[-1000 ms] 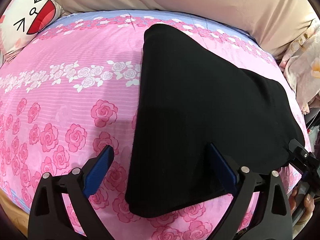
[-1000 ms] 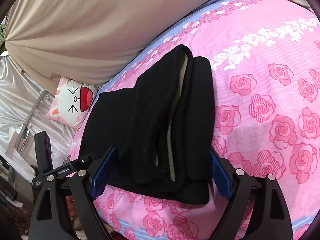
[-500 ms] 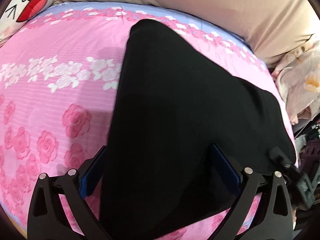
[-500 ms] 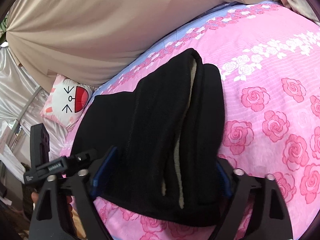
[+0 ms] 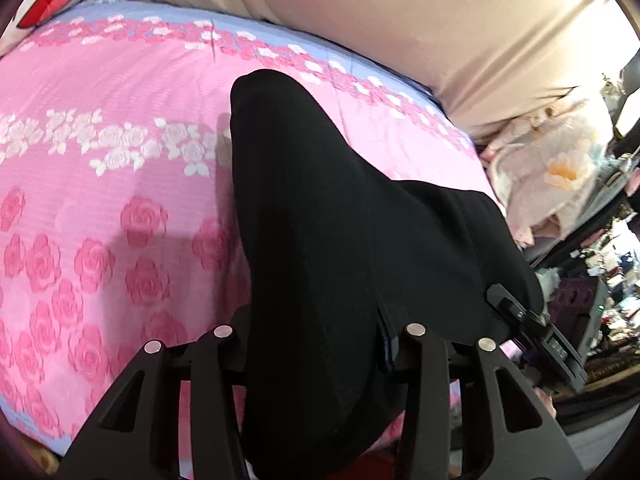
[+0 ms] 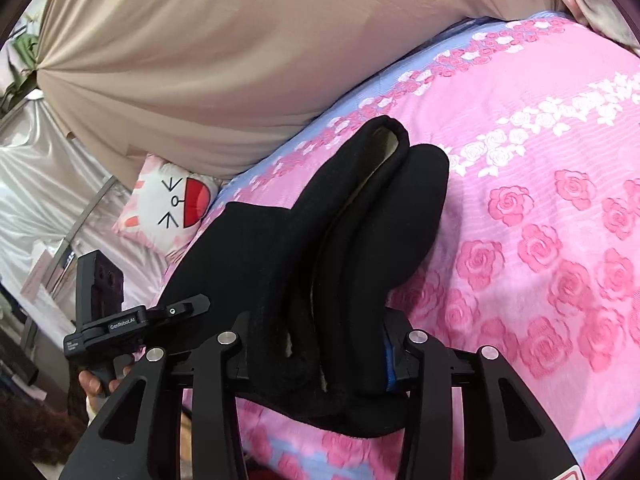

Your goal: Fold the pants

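Black pants (image 5: pixel 320 200) lie folded lengthwise on a pink rose-print bedsheet (image 5: pixel 100 200). My left gripper (image 5: pixel 316 328) has its jaws closing on the near end of the pants, and the fabric is bunched up and pressed between the pads. In the right wrist view the pants (image 6: pixel 360 208) show several thick layers with a pale lining. My right gripper (image 6: pixel 320 332) is also closing, with the layered edge squeezed between its pads; a blue pad (image 6: pixel 390 356) presses the cloth. Each view shows the other gripper's body at the pants' side edge.
A cartoon-face cushion (image 6: pixel 172 204) sits at the head of the bed. A beige drape (image 6: pixel 240 60) runs along the far side. Pale floral bedding (image 5: pixel 552 176) and room clutter (image 5: pixel 600 280) lie past the bed's right edge. A hand (image 6: pixel 94 384) holds the left gripper's handle.
Both grippers came forward over the pants' near edge and their wide jaws narrowed onto the fabric. The cloth now bunches and rises between the fingers.
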### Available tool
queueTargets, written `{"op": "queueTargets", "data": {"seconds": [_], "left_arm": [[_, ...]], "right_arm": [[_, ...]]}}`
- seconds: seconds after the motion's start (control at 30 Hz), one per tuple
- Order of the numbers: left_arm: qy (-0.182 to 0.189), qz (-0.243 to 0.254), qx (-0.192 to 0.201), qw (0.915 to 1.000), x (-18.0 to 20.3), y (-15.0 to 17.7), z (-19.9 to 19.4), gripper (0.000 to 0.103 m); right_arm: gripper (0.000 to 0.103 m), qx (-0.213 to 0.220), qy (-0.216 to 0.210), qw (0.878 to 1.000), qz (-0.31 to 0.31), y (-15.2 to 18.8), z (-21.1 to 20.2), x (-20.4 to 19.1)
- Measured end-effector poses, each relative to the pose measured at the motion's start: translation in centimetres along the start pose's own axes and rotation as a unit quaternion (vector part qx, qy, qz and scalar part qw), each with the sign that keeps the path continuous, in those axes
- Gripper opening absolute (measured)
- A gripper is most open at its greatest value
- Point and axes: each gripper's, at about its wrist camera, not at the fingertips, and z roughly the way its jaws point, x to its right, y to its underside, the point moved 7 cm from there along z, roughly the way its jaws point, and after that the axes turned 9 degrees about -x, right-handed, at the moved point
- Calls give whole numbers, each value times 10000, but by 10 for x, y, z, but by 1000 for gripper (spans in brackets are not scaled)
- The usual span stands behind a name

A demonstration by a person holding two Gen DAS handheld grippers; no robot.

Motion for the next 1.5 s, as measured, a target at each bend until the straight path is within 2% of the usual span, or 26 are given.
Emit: {"op": "queueTargets", "data": {"seconds": [0.1, 0.2, 0.27, 0.33, 0.37, 0.4, 0.43, 0.47, 0.5, 0.6, 0.7, 0.87, 0.93, 1.0, 1.07, 1.1, 1.13, 1.17, 1.23, 1.27, 1.3, 1.33, 1.37, 1.43, 1.47, 1.5], "left_arm": [[-163, -79, -152, 9997, -9, 6, 10, 50], [-274, -243, -185, 9992, -18, 10, 13, 58], [-321, -282, -52, 9991, -17, 6, 6, 57], [-601, -186, 331, 9975, -16, 0, -11, 60], [-758, -120, 523, 9957, -15, -3, -19, 62], [-976, 18, 785, 9921, -8, -7, -30, 63], [-1056, 138, 883, 9904, -3, -10, -33, 71], [-1105, 309, 936, 9890, 5, -11, -36, 80], [-1078, 533, 951, 9882, 18, -11, -36, 83], [-747, 1062, 715, 9890, 53, -7, -22, 91], [-279, 1712, 370, 9841, 95, 7, 2, 95], [-481, 2307, -130, 9717, 127, 20, 59, 96], [-520, 2360, -335, 9698, 131, 24, 79, 95], [-830, 2415, -288, 9664, 128, 25, 87, 88], [-969, 2448, -120, 9646, 125, 21, 83, 68], [-897, 2344, -97, 9679, 122, 17, 80, 63], [-824, 2236, -91, 9712, 116, 14, 78, 49], [-848, 2079, -56, 9745, 105, 8, 76, 28], [-769, 1867, -97, 9793, 90, -1, 75, 18], [-498, 1727, -143, 9836, 86, -3, 71, 21], [-380, 1673, -143, 9851, 84, -4, 68, 25], [-286, 1698, -139, 9850, 84, -2, 62, 44], [-335, 1810, -73, 9829, 86, -1, 58, 73], [-491, 2155, 337, 9747, 96, 3, 44, 98], [-485, 2362, 531, 9690, 103, 8, 37, 98], [-493, 2591, 646, 9624, 111, 12, 33, 98]], "right_arm": [[58, -163, 340, 9989, 263, 9, 3, 20], [59, 69, 293, 9982, 513, 6, -9, 33], [59, 286, 490, 9979, 314, -2, -19, 29], [59, 514, 670, 9962, -204, -17, -27, 15], [53, 490, 680, 9960, -319, -21, -26, 12], [40, 262, 664, 9968, -365, -25, -16, 10], [31, 59, 643, 9972, -366, -25, -7, 9], [27, -73, 587, 9972, -452, -25, 2, 3], [27, -39, 587, 9967, -563, -23, 4, -5], [25, 54, 83, 9944, -1050, -23, 5, -50], [25, -74, -59, 9918, -1272, -27, 15, -63], [26, -409, -823, 9948, -433, -32, 21, -22], [26, -338, -755, 9959, -363, -33, 12, -13], [26, -139, -662, 9969, -404, -34, -6, -5], [26, -77, -466, 9980, -414, -32, -21, 10], [26, -64, -378, 9985, -404, -31, -24, 15], [26, -36, -288, 9989, -363, -31, -28, 23], [27, -15, -230, 9993, -286, -31, -30, 29], [37, -9, -392, 9992, -1, -30, -31, 39], [55, -46, -500, 9987, 85, -28, -30, 41], [63, -106, -632, 9979, 80, -25, -27, 37], [65, -166, -729, 9972, 36, -23, -23, 31], [66, -263, -861, 9959, -16, -20, -19, 25], [73, -529, -809, 9952, -174, -15, -5, 14], [74, -578, -580, 9963, -261, -14, 1, 13], [68, -624, -277, 9968, -413, -14, 8, 11]]}}
